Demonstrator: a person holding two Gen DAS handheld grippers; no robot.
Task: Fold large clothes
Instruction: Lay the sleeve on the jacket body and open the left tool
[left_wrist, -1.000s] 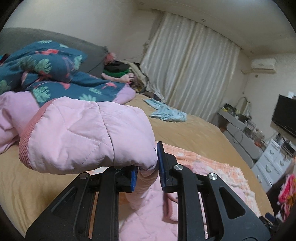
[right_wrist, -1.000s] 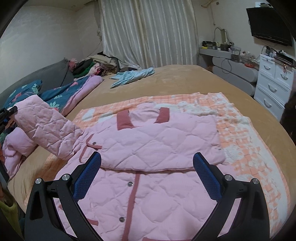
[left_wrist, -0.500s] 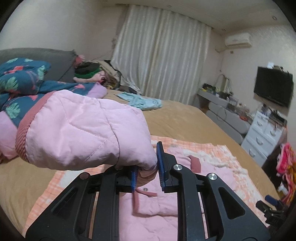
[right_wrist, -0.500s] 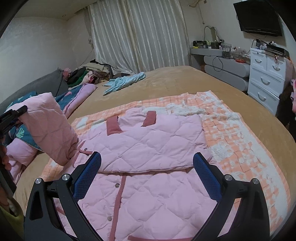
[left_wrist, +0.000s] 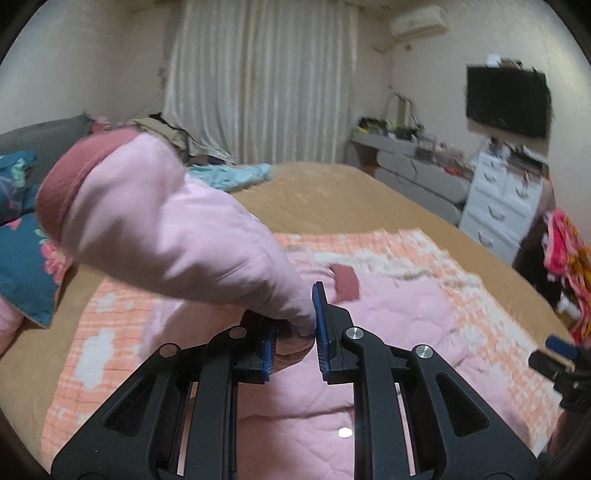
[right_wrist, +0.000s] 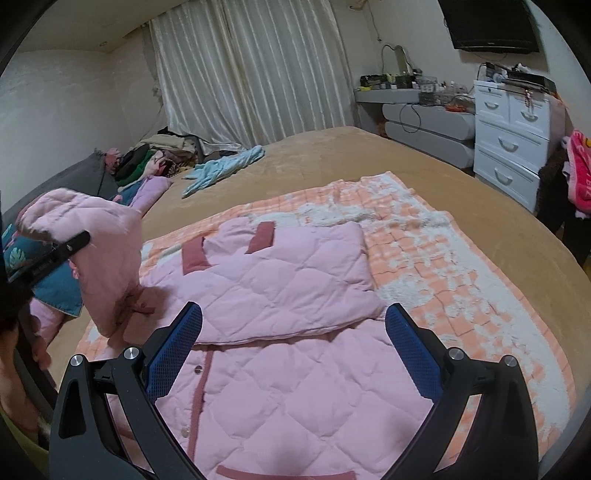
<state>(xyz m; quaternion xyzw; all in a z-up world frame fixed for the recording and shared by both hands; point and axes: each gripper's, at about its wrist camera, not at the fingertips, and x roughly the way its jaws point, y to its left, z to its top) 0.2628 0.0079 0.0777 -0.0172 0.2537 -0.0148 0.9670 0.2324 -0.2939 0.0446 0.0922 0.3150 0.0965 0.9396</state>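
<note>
A pink quilted jacket (right_wrist: 295, 369) lies on an orange checked blanket (right_wrist: 443, 266) on the bed, one sleeve folded across its chest. My left gripper (left_wrist: 295, 332) is shut on the other sleeve (left_wrist: 177, 229) and holds it raised over the jacket's left side, the dark pink cuff (left_wrist: 70, 181) pointing up and away. In the right wrist view that lifted sleeve (right_wrist: 107, 258) stands at the left, with the left gripper's dark finger across it. My right gripper (right_wrist: 291, 358) hovers open above the jacket's front, nothing between its blue pads.
A tan bedspread (right_wrist: 369, 155) covers the bed. A light blue garment (right_wrist: 221, 170) and a clothes pile (right_wrist: 155, 158) lie at the far side. A floral blue quilt (left_wrist: 22, 254) sits left. White drawers (right_wrist: 513, 140) and a wall television (left_wrist: 506, 99) stand right.
My left gripper has swung the held sleeve rightward from beside the quilt to over the jacket, rolling so the cuff now points up. The right gripper has drifted slightly and stays open.
</note>
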